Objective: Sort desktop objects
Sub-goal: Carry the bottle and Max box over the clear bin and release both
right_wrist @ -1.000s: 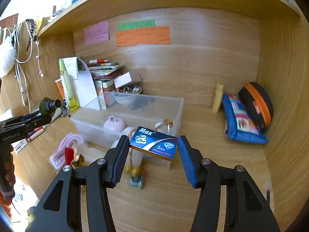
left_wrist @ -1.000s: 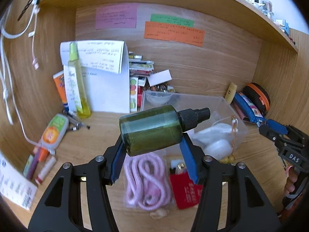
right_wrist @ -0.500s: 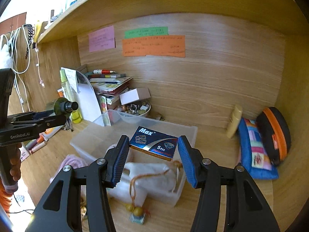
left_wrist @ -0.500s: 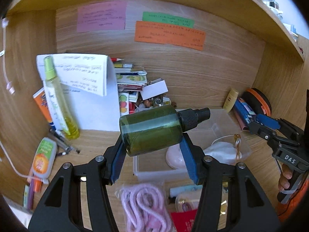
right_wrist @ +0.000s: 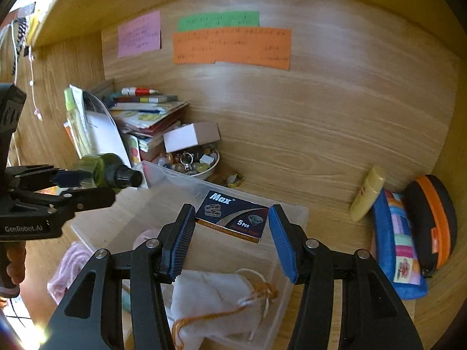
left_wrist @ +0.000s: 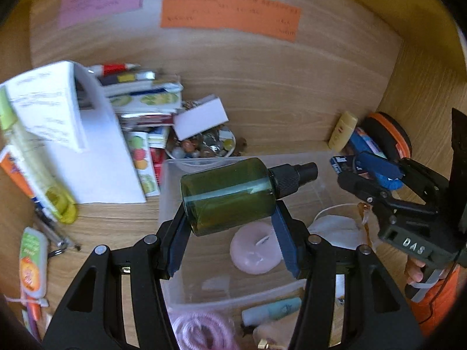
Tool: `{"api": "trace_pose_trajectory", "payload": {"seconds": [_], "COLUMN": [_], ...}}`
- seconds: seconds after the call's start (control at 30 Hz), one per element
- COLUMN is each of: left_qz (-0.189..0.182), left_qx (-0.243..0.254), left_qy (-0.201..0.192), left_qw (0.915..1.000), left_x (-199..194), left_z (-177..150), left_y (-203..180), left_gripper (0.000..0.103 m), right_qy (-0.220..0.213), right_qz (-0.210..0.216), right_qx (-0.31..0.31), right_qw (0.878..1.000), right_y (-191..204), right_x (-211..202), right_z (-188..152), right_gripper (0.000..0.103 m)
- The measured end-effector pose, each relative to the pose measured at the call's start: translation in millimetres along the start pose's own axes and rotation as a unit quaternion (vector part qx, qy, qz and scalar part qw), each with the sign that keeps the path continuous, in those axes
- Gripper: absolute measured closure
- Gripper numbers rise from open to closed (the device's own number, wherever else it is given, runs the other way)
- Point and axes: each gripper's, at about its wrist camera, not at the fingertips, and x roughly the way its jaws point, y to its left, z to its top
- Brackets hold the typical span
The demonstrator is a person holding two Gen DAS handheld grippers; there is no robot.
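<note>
Above the clear plastic bin [left_wrist: 175, 180], held a green spray bottle [left_wrist: 227, 195] sideways in the left gripper [left_wrist: 230, 233]; clamped a blade box [right_wrist: 232, 217] in the right gripper [right_wrist: 232, 239]. Inside the bin: 1 pink candle [left_wrist: 254, 252], 1 white pouch [right_wrist: 210, 294]. Behind it, a trinket bowl [right_wrist: 198, 160] beside stacked books [right_wrist: 146, 116].

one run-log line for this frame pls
left gripper: jaws shut on dark green spray bottle | right gripper: jaws shut on blue razor-blade box | both above clear plastic bin | nothing released yet
</note>
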Motion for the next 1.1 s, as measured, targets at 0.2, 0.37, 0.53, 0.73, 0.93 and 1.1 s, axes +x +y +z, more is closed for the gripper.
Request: {"api": "trace_pose_trajectory", "payload": {"seconds": [0.2, 0.37, 0.53, 0.73, 0.93, 1.1], "left_qz": [-0.004, -0.003, 0.009, 0.021, 0.024, 0.027], "left_qx": [0.007, 0.015, 0.034, 0.041, 0.041, 0.046], "left_qy": [0.04, 0.062, 0.082, 0.096, 0.1, 0.098], "left_qw": [0.9992, 0.9979, 0.996, 0.9943, 0.9939, 0.9937], "left_x": [29, 43, 58, 67, 68, 65], "left_z": [4, 5, 1, -2, -2, -2], "left_y": [-1, -2, -6, -9, -8, -7], "left_gripper": [0.048, 0.048, 0.048, 0.048, 0.048, 0.048], "right_qy": [0.006, 0.047, 0.062, 0.086, 0.087, 0.082], "right_qz": [-0.009, 0.014, 0.005, 0.006, -0.008, -0.011], "right_qx": [0.005, 0.016, 0.01, 0.003, -0.009, -0.019], "right_qw": [1.0, 0.999, 0.998, 0.996, 0.996, 0.996], "right_y": [2, 0, 5, 8, 14, 18], "right_x": [20, 37, 42, 52, 55, 55], "right_z": [-7, -13, -17, -24, -32, -33], "right_gripper": [0.054, 0.054, 0.054, 0.054, 0.054, 0.042]}}
